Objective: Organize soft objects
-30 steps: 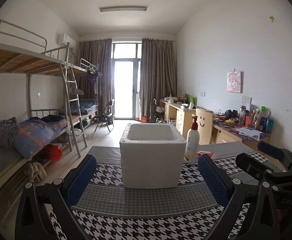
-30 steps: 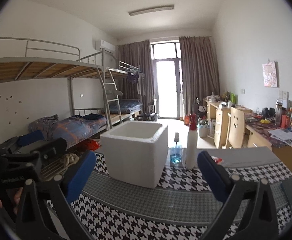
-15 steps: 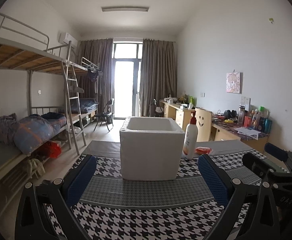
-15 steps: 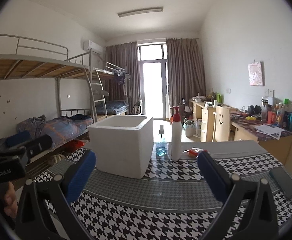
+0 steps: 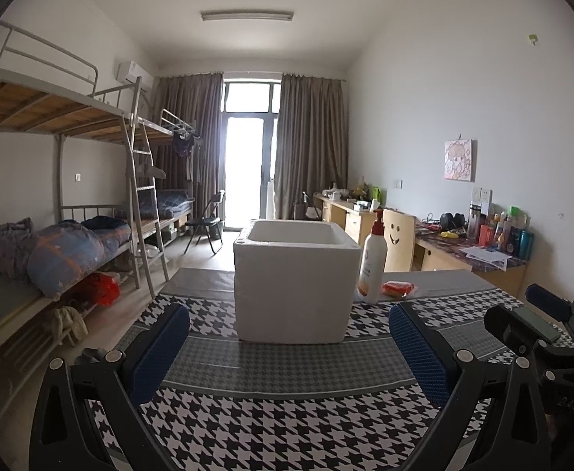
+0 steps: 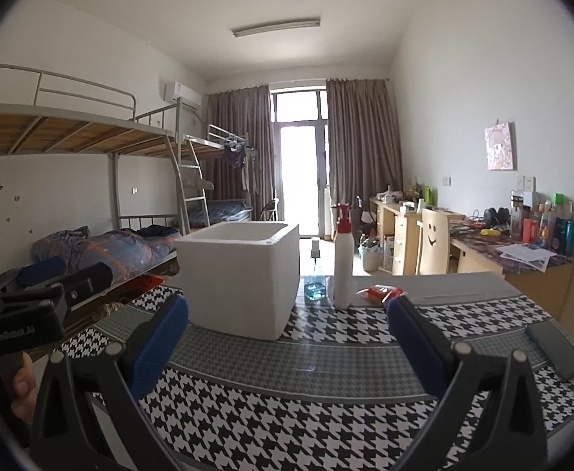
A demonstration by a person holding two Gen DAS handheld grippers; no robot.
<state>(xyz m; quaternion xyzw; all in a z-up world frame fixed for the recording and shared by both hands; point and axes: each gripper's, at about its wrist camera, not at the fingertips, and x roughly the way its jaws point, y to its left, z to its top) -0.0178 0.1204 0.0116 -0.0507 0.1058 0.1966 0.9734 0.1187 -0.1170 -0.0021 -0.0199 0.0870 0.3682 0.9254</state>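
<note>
Beside the foam box, both wide-open, empty grippers risk toppling the upright lotion bottle when reaching the red packet.

The left gripper body reads "GenRobot.AI".

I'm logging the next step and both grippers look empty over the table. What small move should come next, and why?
Probably ease the right gripper forward toward the red packet beside the pump bottle. Both grippers, left gripper too, are open and hold nothing, and the packet looks like the only soft item lying outside the white foam box.
</note>
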